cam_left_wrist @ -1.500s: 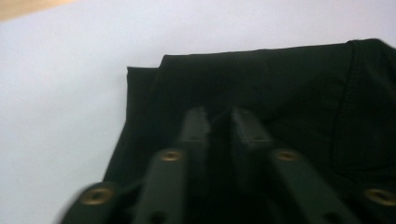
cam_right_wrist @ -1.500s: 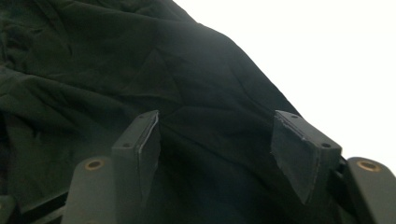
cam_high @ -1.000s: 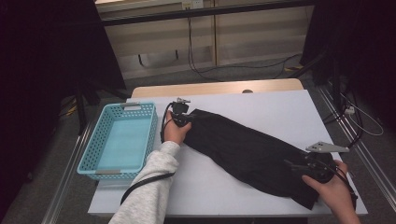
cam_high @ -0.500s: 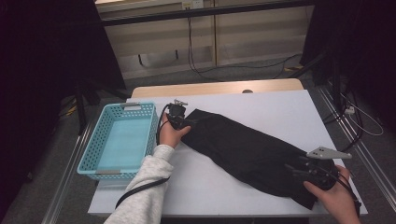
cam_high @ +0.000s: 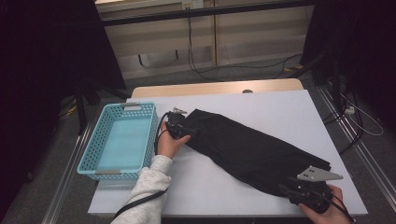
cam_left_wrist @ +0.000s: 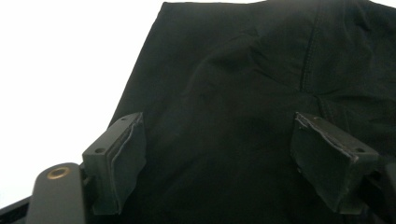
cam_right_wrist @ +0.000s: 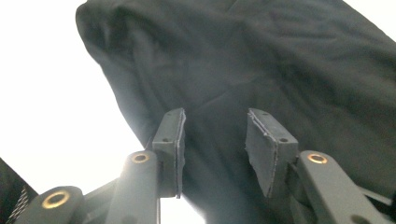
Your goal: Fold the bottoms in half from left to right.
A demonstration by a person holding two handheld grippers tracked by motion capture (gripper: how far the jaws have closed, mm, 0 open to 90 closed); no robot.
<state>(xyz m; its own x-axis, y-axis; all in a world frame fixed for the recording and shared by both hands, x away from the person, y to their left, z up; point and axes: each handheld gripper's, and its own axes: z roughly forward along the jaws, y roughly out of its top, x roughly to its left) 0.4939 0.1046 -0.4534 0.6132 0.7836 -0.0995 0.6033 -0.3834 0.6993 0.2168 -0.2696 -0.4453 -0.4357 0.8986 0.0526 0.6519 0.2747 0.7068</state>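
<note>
Black garment (cam_high: 252, 149) lies flat on the white table (cam_high: 280, 107), stretched diagonally from just beside the blue basket (cam_high: 119, 137) to the near right corner. It's folded long and narrow; what kind of garment it is can't be told, though a seam shows in the left gripper view (cam_left_wrist: 310, 51). Its near right end is partly hidden under the right gripper (cam_high: 292, 192) in the high view.

Left gripper (cam_high: 184, 128) sits at the garment's upper left end, its tips dark against the dark cloth in the high view, hard to make out. In the left gripper view (cam_left_wrist: 233, 154) its 2 jaws stand wide apart, just opened, cloth lying between but pads not pressing it.

Right gripper view (cam_right_wrist: 215, 149): jaws have just been closing, a gap still between the pads, cloth beneath and between them; can't tell if the pads touch it. The person's right hand (cam_high: 327, 207) is cut off by the frame's bottom edge; left hand (cam_high: 170, 142) and sleeve (cam_high: 144, 191) come in from below.
</note>
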